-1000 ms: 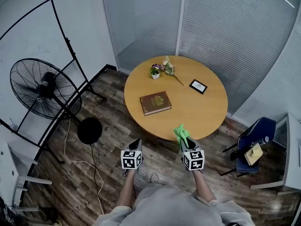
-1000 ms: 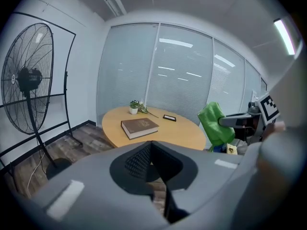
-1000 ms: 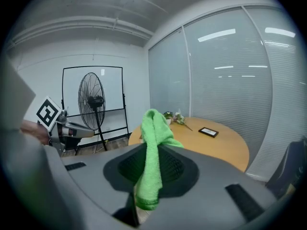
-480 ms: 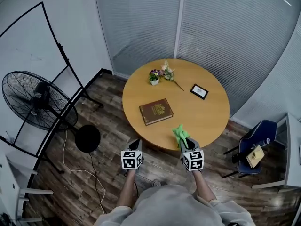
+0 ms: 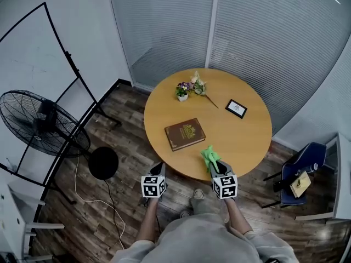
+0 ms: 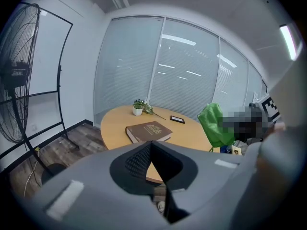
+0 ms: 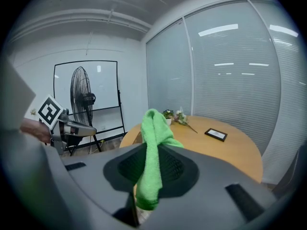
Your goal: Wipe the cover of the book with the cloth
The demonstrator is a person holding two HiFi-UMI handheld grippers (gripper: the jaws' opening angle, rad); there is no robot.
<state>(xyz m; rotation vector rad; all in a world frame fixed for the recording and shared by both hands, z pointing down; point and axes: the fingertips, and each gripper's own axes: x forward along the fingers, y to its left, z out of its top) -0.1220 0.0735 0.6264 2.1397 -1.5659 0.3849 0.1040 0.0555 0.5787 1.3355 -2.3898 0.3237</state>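
Bright and even throughout, lit from above by a ceiling strip and mirrored as white bars in the glass wall. Only soft, faint shade on the floor under the table rim, with a mild sheen across its top. Bent hard toward the edges in all three views, and closed in by a black ring round both gripper views. Blurred on the near grey bodies of the left gripper and right gripper, yet crisp and vividly green on the cloth. Overlaid with a mosaic patch at the right of the left gripper view.
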